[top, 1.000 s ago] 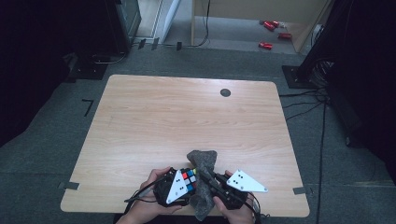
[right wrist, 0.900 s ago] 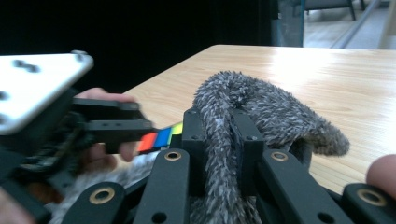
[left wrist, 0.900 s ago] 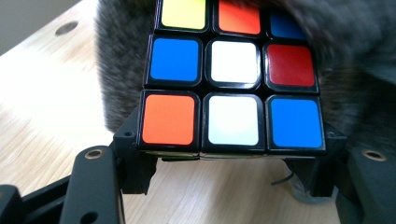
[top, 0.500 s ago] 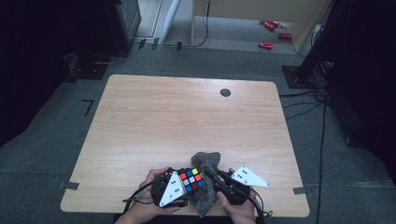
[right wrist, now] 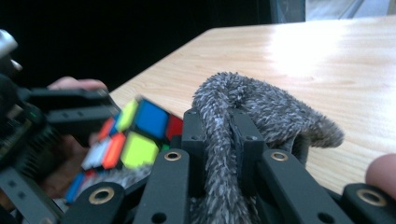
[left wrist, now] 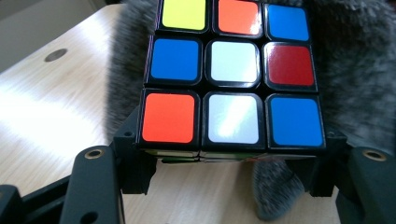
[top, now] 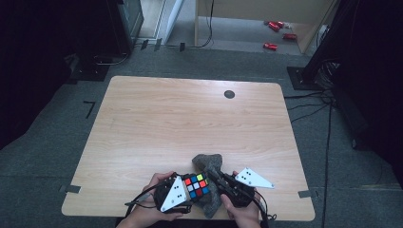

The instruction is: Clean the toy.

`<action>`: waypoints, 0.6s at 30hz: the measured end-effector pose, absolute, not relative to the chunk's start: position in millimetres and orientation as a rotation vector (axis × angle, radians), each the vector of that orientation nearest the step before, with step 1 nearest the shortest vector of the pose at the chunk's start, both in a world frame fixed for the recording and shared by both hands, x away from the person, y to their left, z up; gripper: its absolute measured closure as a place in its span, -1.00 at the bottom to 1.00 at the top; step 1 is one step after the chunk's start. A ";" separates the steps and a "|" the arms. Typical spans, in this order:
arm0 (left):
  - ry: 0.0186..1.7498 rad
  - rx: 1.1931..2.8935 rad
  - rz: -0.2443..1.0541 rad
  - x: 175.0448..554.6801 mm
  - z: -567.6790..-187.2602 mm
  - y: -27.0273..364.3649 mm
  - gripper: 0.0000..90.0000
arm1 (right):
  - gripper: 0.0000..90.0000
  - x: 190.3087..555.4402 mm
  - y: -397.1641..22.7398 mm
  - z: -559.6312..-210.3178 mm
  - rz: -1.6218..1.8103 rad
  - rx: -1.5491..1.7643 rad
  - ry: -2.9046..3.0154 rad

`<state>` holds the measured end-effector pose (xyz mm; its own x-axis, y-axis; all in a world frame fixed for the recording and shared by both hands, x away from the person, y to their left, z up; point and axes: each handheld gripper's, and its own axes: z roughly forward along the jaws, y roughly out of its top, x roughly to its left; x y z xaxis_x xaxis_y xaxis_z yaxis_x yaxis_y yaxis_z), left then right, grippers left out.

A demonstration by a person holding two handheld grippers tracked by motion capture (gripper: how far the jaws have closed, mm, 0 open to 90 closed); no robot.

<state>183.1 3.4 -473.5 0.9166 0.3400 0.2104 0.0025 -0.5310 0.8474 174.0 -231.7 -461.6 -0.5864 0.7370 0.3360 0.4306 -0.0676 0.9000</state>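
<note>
Grey fuzzy cloth (top: 207, 164) and a colour cube (top: 196, 185) sit in the two grippers at the near edge of the table (top: 157, 118).

Nearest to the person, the left gripper (left wrist: 229, 163) has its jaws clamped on the two sides of the colour cube, which is lifted a little above the wood. Just beside it, the right gripper (right wrist: 223, 140) has its jaws pressed together on a fold of the grey fuzzy cloth. The cloth lies against and behind the cube. Farther away, a small dark round mark (top: 229, 94) sits near the far edge.
</note>
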 end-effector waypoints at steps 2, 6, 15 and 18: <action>0.237 2.096 0.420 183.1 -474.3 2.5 -0.23 | 0.77 169.4 -230.4 -455.7 1.738 1.215 1.926; 0.230 2.104 0.423 182.6 -474.8 1.7 -0.23 | 0.77 169.2 -230.0 -455.7 1.730 1.215 1.928; 0.262 2.073 0.413 186.0 -472.1 7.1 -0.23 | 0.77 175.8 -232.4 -464.9 1.691 1.279 1.941; 0.256 2.096 0.408 186.1 -475.7 5.1 -0.23 | 0.77 172.5 -230.3 -461.3 1.715 1.268 1.936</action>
